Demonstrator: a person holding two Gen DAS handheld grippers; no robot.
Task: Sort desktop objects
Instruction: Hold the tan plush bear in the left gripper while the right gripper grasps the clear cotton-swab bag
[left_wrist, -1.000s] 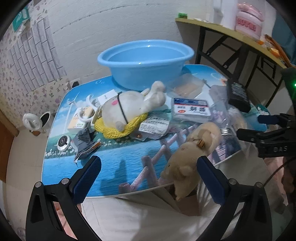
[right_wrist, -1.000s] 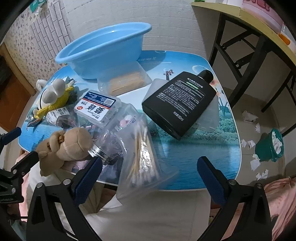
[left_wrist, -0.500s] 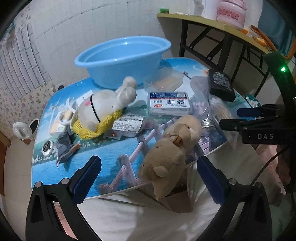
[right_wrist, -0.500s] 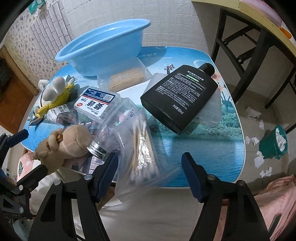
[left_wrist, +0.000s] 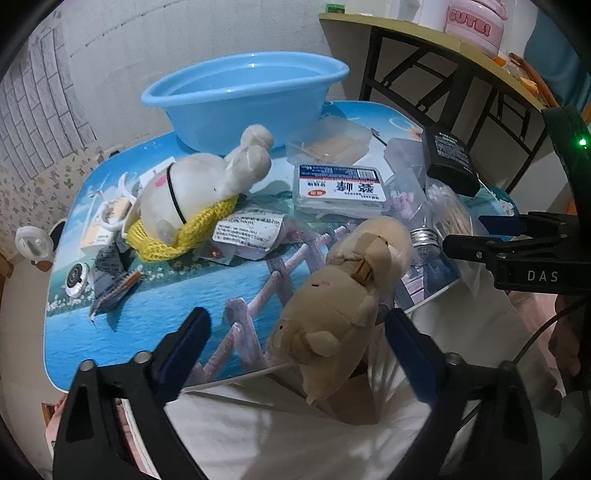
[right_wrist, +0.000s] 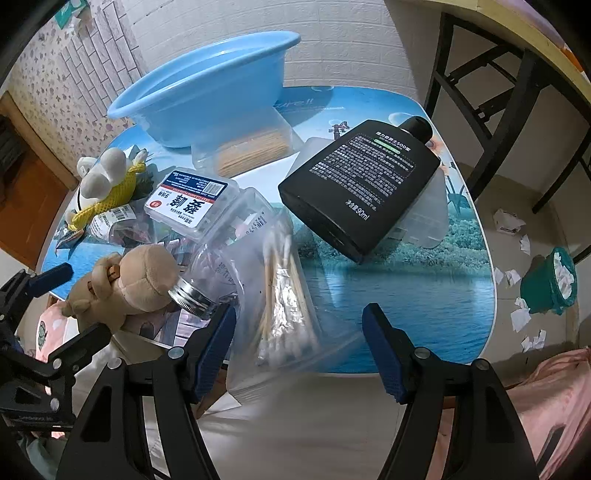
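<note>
Crowding printed table | blue basin | white-brick wall

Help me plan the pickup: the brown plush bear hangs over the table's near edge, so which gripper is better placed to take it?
Left. The brown plush bear sits between the open left gripper fingers, while the right gripper faces the bag of cotton swabs.

Bare table is lying open right of the swab bag; the black bottle is blocking behind it.
</note>
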